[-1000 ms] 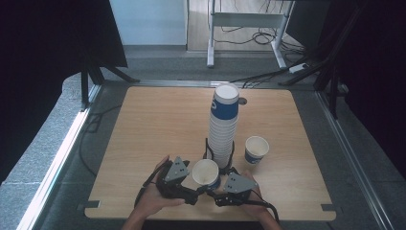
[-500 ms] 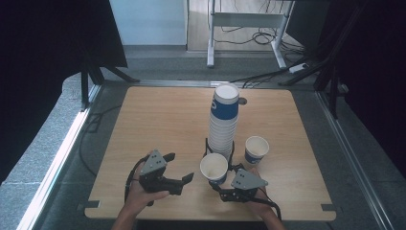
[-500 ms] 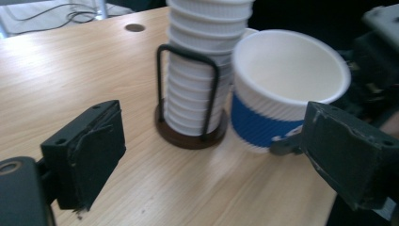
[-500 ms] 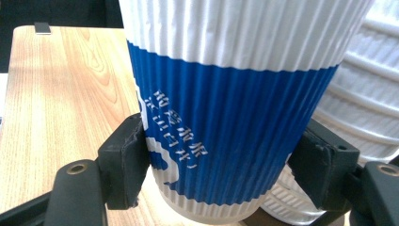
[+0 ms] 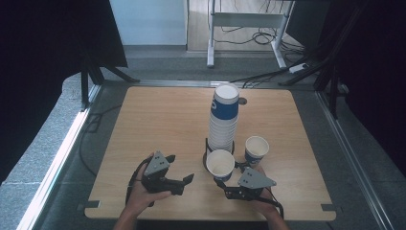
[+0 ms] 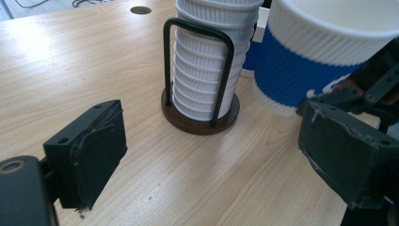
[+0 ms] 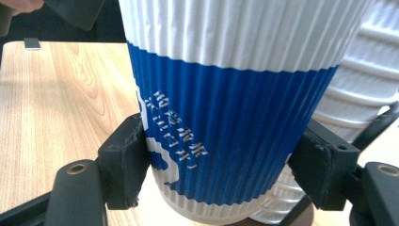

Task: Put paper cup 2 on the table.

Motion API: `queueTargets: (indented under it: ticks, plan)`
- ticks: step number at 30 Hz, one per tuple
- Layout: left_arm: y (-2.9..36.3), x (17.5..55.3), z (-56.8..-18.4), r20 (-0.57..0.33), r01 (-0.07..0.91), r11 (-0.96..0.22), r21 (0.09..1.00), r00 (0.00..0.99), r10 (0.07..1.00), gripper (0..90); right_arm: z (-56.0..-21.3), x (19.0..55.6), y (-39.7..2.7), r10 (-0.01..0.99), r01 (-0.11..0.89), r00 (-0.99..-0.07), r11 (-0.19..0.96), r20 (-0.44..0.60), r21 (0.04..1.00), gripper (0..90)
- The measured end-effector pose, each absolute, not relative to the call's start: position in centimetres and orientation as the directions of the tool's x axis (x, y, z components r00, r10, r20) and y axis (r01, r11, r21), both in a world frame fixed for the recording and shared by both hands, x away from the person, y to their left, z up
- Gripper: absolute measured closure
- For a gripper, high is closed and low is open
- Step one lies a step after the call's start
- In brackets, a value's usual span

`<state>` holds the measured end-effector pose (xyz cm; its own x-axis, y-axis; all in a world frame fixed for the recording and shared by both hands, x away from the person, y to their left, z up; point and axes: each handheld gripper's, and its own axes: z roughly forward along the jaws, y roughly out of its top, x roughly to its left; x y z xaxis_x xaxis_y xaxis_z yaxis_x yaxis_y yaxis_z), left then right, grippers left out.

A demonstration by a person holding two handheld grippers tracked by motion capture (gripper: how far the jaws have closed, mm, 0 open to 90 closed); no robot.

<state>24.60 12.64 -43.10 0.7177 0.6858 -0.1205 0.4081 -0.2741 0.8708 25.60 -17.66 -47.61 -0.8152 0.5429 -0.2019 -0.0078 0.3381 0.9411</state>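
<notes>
Even, soft light on the table (image 5: pixel 158 120) from beyond its far edge; dark curtains either side of it. Faint shadows under the cup stack (image 5: pixel 223 122). High view slightly soft. Gripper views sharp mid-range; nearest jaws slightly blurred, lines bowed toward the corners. No glare.

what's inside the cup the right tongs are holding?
The held cup looks empty in the high view: bare white inner wall and bottom. The right tongs clamp its ribbed blue sleeve. The cup stack in its wire holder stands just behind it.
</notes>
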Motion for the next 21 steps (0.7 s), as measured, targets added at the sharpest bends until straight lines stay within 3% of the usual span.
queueTargets:
  ticks: [21]
  plan:
    - [12.2,25.3,-43.5,-0.127,0.43,-0.287,0.856,0.713,0.689,8.3,-44.1,25.0,-23.9,0.661,-0.05,-0.727,0.218,-0.185,0.975,27.4]
